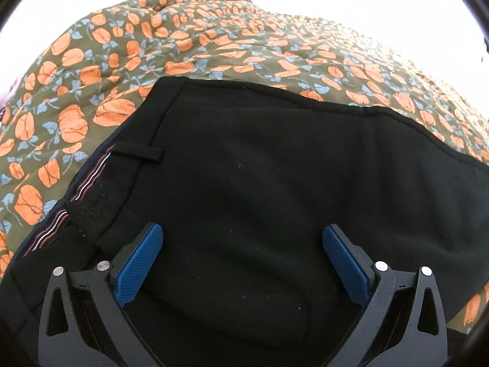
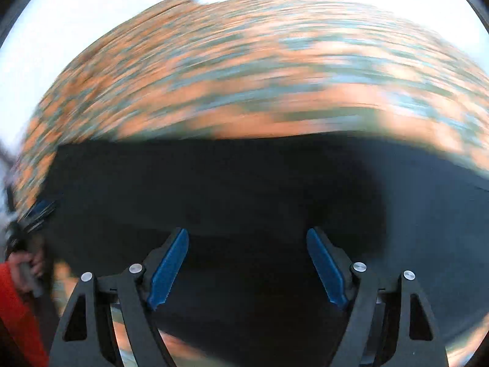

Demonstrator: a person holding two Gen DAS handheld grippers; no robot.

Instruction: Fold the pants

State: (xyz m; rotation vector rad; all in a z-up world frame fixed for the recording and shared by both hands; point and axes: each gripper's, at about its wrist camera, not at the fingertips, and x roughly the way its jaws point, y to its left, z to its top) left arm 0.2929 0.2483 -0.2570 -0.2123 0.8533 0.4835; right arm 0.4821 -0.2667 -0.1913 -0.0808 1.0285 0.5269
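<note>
While I watch from afar, black pants [image 1: 259, 183] lie flat on the floral bedspread [image 1: 214, 46], my left gripper [image 1: 243, 238] spread wide above them, right gripper [image 2: 247, 244] likewise agape, nothing pinched.

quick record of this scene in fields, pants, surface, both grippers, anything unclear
pants: black pants lying spread on the cover, waistband with striped lining at the left of the left wrist view
surface: floral bedcover, olive with orange flowers, rumpled
left gripper: left gripper open over the pants, nothing pinched
right gripper: right gripper open over the pants, nothing pinched
person: hand and red sleeve at the left edge of the right wrist view
unclear: right wrist view is motion-blurred; contact with the cloth cannot be told
</note>
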